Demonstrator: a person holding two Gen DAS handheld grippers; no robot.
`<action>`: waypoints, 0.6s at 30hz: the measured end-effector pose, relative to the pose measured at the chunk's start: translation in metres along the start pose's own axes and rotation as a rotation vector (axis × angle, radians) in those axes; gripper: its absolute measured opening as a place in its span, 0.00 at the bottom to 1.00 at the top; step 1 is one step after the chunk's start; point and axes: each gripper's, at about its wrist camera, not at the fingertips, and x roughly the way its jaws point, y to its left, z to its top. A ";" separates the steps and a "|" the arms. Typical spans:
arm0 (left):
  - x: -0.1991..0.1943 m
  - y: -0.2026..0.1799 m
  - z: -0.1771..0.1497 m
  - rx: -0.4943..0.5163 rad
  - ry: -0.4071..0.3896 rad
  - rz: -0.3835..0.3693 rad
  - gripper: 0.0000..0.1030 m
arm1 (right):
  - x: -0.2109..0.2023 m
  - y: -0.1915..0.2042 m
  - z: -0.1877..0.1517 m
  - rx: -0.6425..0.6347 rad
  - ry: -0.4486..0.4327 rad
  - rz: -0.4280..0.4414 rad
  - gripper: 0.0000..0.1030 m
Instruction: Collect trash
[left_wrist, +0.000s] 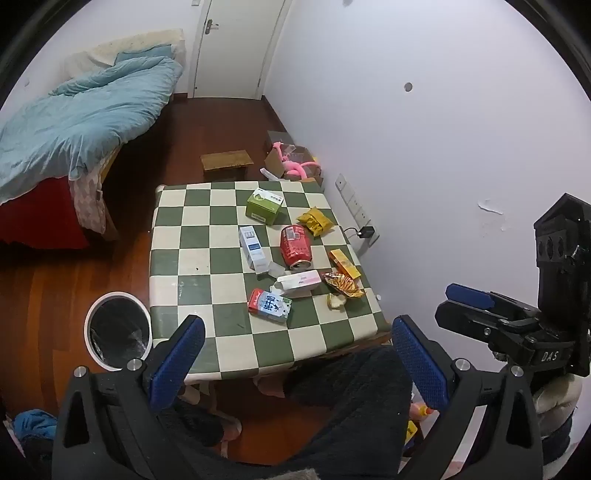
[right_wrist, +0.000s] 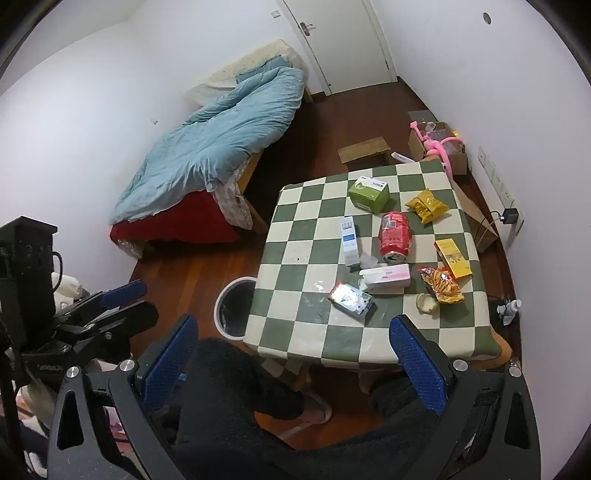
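Evidently nothing was collected yet: both the left gripper (left_wrist: 298, 363) and right gripper (right_wrist: 291, 360) hung spread and empty short of the table's (left_wrist: 236, 343) near edge, so the next move probably called for reaching to the milk carton (left_wrist: 269, 305) nearest that edge and carrying it to the bin (left_wrist: 117, 330).

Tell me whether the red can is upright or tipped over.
Tipped over. The red can lies on its side on the checkered table, its open top facing the camera.

Red can (left_wrist: 296, 246): on its side ahead of your left gripper (left_wrist: 295, 363), open end toward you; well apart from the pads
Milk carton (left_wrist: 270, 305): red, blue and white, lying flat; your nearest piece, just ahead of both grippers
Pink-white box (left_wrist: 299, 281): flat, between carton and can
Blue-white box (left_wrist: 252, 247): flat, left of the can
Green box (left_wrist: 264, 205): farthest from you
Yellow packet (left_wrist: 314, 220): crumpled, beyond the can, to your right
Bin (left_wrist: 119, 328): white rim, dark liner; on the floor, beside your left gripper's left finger
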 end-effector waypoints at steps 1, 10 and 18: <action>0.000 0.000 0.000 -0.001 -0.001 0.003 1.00 | 0.000 0.000 -0.001 0.000 0.000 0.000 1.00; 0.002 -0.002 -0.002 -0.012 -0.002 -0.013 1.00 | -0.003 0.003 -0.001 -0.021 -0.004 -0.014 1.00; 0.006 -0.004 -0.002 -0.020 -0.024 -0.010 1.00 | -0.003 0.005 0.000 -0.021 -0.004 -0.006 1.00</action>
